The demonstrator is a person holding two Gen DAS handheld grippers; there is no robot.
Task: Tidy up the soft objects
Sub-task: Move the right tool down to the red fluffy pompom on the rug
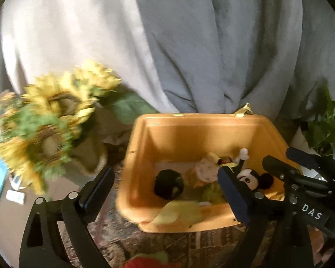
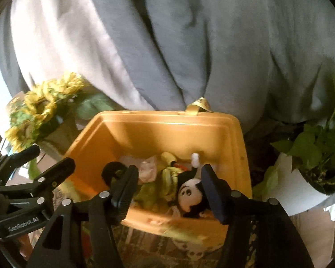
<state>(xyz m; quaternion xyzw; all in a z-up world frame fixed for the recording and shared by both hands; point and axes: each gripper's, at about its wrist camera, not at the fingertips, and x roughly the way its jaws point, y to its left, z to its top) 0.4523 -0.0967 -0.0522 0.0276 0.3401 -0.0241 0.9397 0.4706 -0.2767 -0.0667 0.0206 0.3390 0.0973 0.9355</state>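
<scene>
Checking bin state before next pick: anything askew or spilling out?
One thing: a yellow-green soft piece drapes over the near rim of the orange bin instead of lying inside. The mouse plush lies face-up among the other toys. Nothing looks damaged.

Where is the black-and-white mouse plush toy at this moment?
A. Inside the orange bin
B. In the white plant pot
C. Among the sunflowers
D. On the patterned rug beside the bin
A. The mouse plush lies inside the orange bin, among other soft items.
</scene>
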